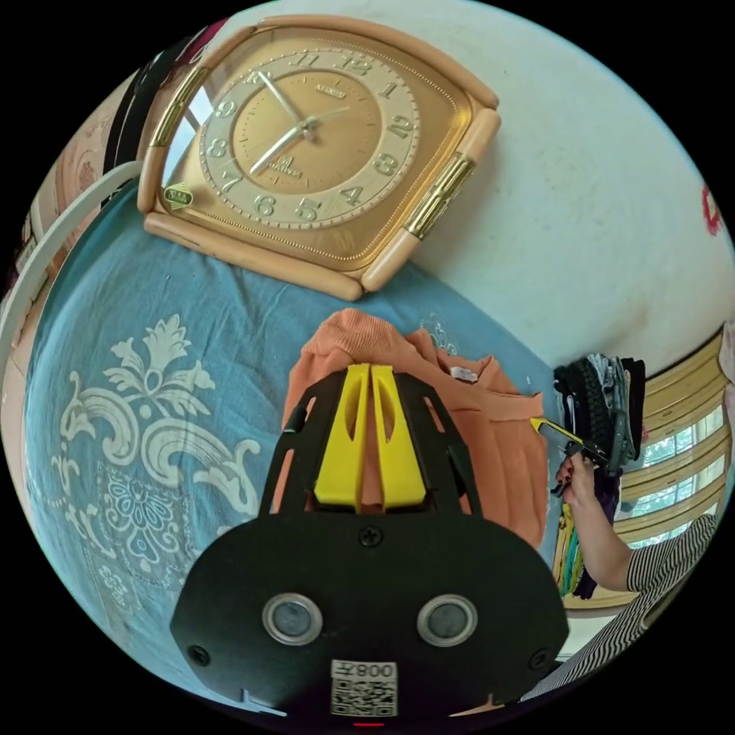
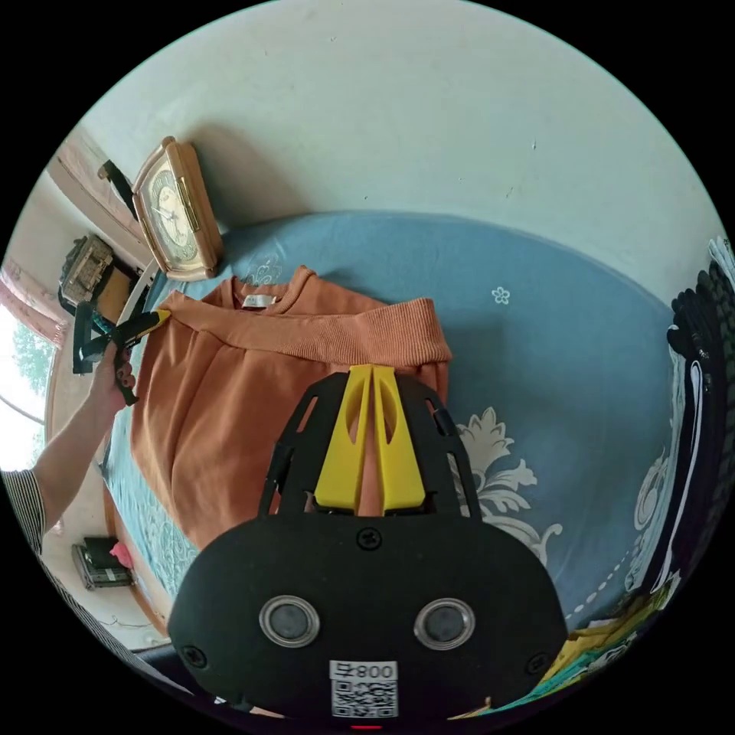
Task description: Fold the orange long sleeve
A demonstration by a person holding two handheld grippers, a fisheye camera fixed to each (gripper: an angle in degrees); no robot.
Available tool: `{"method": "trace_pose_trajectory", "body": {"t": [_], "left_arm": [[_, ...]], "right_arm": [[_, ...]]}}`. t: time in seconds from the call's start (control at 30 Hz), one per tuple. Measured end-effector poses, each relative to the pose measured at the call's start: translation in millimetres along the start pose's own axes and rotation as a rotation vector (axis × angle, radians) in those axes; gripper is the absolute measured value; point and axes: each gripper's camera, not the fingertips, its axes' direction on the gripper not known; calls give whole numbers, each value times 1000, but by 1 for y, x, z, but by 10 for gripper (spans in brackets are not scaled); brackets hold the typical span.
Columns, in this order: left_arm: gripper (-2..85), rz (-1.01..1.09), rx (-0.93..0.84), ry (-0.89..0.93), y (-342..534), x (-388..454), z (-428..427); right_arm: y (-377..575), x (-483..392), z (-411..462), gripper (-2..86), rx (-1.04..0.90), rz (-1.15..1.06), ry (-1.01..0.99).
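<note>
The orange long sleeve [image 2: 253, 390] lies on a blue patterned cover, its ribbed hem [image 2: 360, 329] folded up toward the collar and its white label [image 2: 256, 301]. In the right gripper view my right gripper [image 2: 371, 370] is shut on one end of that ribbed hem. At the hem's other end, held in a hand, is my left gripper [image 2: 157, 318]. In the left gripper view the left gripper [image 1: 370, 367] is shut on a bunched ribbed corner of the orange long sleeve [image 1: 490, 429]. Beyond it, at the garment's far corner, the right gripper [image 1: 545, 427] sits in a hand.
A large orange-framed clock [image 1: 306, 145] leans against the pale wall at the cover's edge. The blue cover [image 2: 551, 360] with white floral prints spreads to the right of the garment. A pile of dark clothes [image 2: 700, 398] sits at the far right. A person's forearm and striped sleeve [image 1: 658, 566] show beside a window.
</note>
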Motion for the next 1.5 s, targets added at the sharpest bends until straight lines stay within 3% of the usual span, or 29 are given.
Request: {"method": "trace_pose_trajectory", "body": {"t": [0.07,0.3,0.47,0.67,0.87,1.13,1.27,1.5], "left_arm": [[4,-18,-2,-8,4,-10,-18],[7,-116,-32,55,20,-34,-56],[29,-98,79,266,59,-45,-141],[46,-168,65,289,136,-72,-220],[16,-215,-130,104,192,-95,-238],[44,-236,-43,145,244,-95,-327],[69,-352,-29,118,298,-113,-367],[39,-474,-21,188,351,-139,-386]], "right_arm": [[16,14,-6,1,56,23,-19],[56,71,11,1,-18,164,-214],[106,108,-13,1,75,204,-438],[190,132,-35,0,99,216,-611],[269,133,-2,1,-169,209,-391],[333,140,-37,8,-80,221,-412],[396,144,-43,28,-117,330,-446],[444,135,-24,55,-160,387,-499]]}}
